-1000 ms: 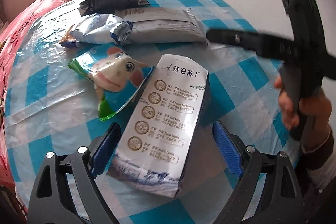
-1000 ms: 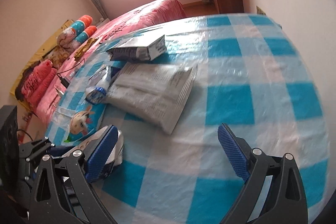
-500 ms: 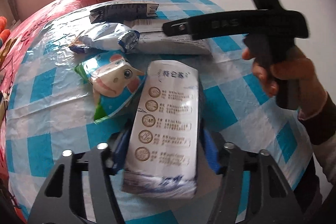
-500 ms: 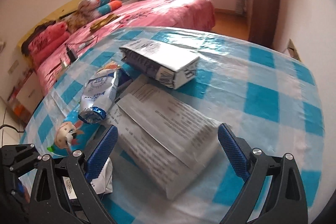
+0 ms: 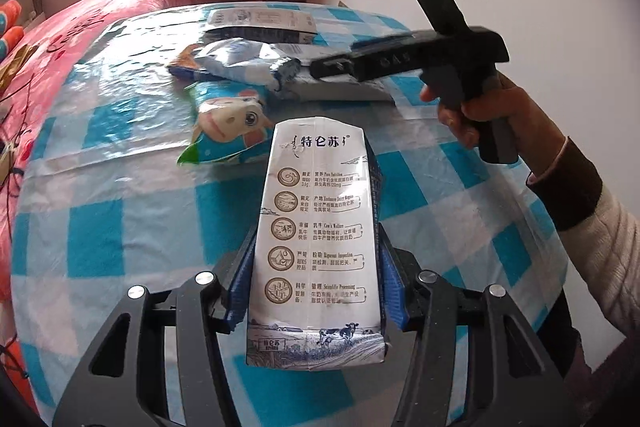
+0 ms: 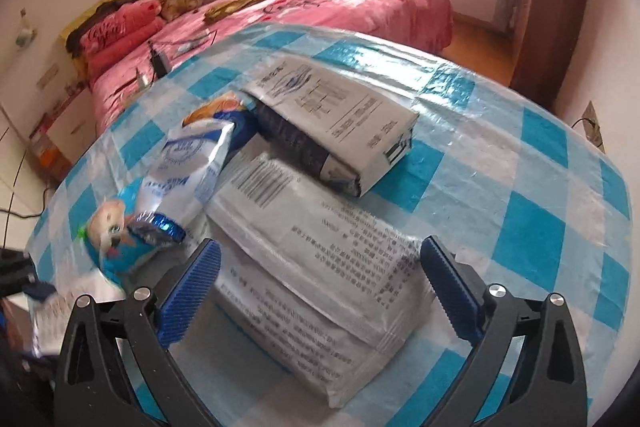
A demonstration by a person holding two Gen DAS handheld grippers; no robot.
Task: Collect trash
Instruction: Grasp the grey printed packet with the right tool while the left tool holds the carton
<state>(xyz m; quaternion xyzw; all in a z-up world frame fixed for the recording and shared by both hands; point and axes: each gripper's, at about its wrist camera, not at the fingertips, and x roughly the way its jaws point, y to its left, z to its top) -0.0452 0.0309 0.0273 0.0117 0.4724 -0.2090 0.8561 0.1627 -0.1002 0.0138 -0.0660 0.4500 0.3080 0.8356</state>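
Milk carton (image 5: 316,247) clamped in closing left fingers (image 5: 236,291); right fingers (image 6: 188,291) opening, empty; four other wrappers.

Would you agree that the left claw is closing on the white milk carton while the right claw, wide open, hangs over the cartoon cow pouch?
Not quite: in the right wrist view the right claw hangs over the flat grey printed bag, not the cow pouch. The left claw is indeed closing on the milk carton.

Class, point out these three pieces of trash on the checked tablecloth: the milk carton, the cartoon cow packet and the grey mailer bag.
milk carton (image 5: 316,239): left wrist view, middle of its printed white face.
cartoon cow packet (image 5: 230,125): left wrist view, on the cow's face.
grey mailer bag (image 6: 320,287): right wrist view, middle of its printed side.
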